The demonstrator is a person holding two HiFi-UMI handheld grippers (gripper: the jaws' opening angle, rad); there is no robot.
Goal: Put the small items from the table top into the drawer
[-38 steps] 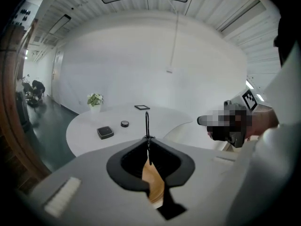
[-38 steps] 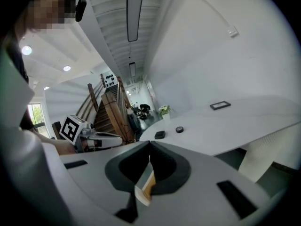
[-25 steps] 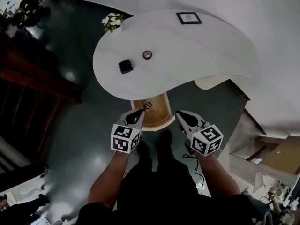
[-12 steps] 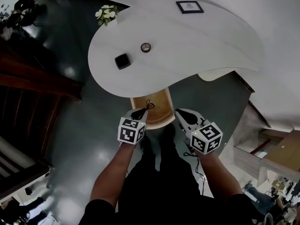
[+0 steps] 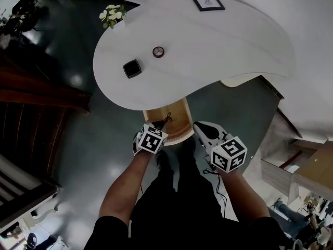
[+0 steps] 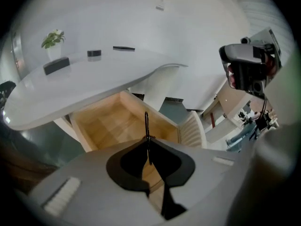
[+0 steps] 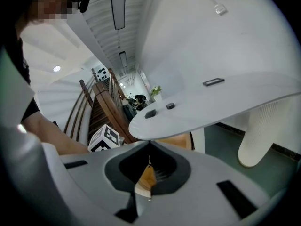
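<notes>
Left claw (image 5: 160, 124) pressed together, pinching a thin black loop (image 6: 146, 126) that stood upright from its tips, at frame centre over the open wooden drawer (image 5: 174, 113) under the bench (image 5: 218, 46) edge. Right claw (image 5: 197, 126) pressed together, nothing between its tips, just right of the drawer. On the bench, upper left: black square item (image 5: 132, 68), small round item (image 5: 158, 51), apart from each other.

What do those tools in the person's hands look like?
The left hand-held gripper and the right hand-held gripper are pale grey shells, black inside, each carrying a white cube printed with black square markers. A thin black cable trails from the right one. The person wears short black sleeves.
</notes>
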